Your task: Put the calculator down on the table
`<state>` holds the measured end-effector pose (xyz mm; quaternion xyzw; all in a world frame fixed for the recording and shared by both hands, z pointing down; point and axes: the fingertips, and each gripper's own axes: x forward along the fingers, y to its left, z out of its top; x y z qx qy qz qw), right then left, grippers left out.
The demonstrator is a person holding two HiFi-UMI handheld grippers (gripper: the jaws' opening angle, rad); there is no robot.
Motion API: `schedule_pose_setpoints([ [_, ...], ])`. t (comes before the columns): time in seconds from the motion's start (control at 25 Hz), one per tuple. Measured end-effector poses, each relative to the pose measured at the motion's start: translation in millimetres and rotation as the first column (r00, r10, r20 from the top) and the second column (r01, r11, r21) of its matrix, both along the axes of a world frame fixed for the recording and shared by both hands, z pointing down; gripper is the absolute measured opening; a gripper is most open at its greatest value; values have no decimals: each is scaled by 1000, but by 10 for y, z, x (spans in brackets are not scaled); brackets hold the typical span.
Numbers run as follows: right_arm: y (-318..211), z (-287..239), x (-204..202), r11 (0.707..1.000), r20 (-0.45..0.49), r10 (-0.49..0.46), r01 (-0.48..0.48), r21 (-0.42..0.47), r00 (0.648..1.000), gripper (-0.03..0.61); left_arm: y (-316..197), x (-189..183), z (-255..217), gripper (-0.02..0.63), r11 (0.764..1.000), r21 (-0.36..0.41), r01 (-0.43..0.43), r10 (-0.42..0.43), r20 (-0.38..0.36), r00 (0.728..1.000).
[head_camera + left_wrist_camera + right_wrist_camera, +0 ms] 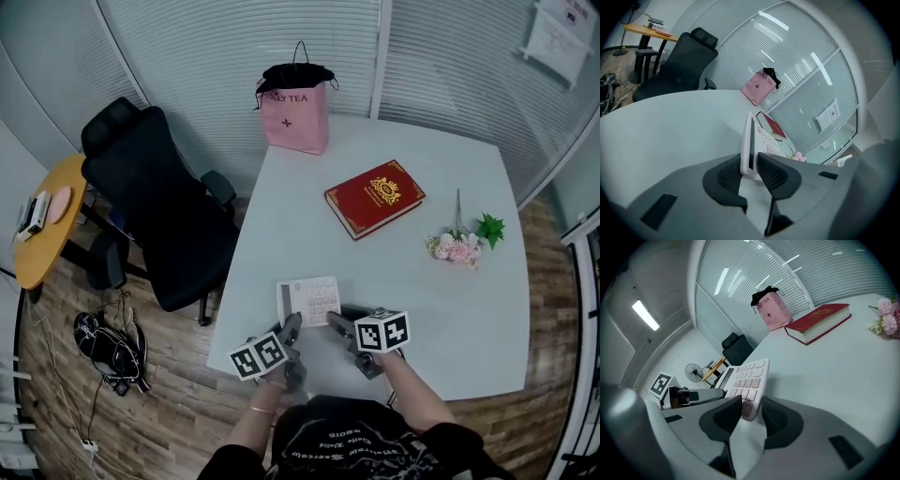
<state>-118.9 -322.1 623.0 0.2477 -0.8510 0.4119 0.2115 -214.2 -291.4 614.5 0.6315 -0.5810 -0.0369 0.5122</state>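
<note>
The calculator [309, 300] hangs just above the near part of the table [450, 319], tilted, keys up, carried from both near corners. The left gripper [292, 327] pinches its left edge between the pads; the right gripper [338, 323] pinches the right corner by the lowest keys. Farther back lie a red book [374, 198] and flowers [460, 247]. A pink bag [294, 112] stands at the far edge.

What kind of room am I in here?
Probably an office meeting room: a large white table, a black swivel office chair, and glass walls lined with blinds.
</note>
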Motion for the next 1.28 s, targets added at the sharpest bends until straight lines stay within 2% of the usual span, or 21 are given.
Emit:
schedule_pose_setpoints([
  [0.24,-282,211,-29,998,-26,22,-24,-58,999,143,-262,-35,219,109,998,-62,20,-18,21,1000],
  [0.44,-490,288,-23,991,7,71,-70,-113,997,141,-461,-47,284,109,996,-81,25,-22,40,999],
  [0.6,-636,366,-7,993,-60,80,-85,-78,995,140,-599,-39,341,110,995,-101,22,-14,82,997],
  [0.8,-695,406,22,990,-98,113,-120,-69,989,137,-650,-16,379,112,992,-118,34,-24,88,996],
  [0.96,-683,442,21,991,-173,119,-128,-41,978,138,-646,-19,387,112,991,-129,37,-21,118,993],
  [1.12,-685,457,35,989,-190,136,-145,-34,972,141,-648,-26,394,118,991,-127,42,-22,160,987],
  [1.2,-681,443,32,989,-182,138,-147,-33,973,149,-635,-44,394,139,991,-126,47,-20,207,978],
  [1.24,-669,422,8,989,-169,132,-140,-35,977,175,-628,-53,388,158,991,-126,48,-18,224,974],
  [1.28,-651,393,-31,991,-149,122,-129,-38,981,229,-623,-59,373,212,992,-121,46,-17,233,972],
])
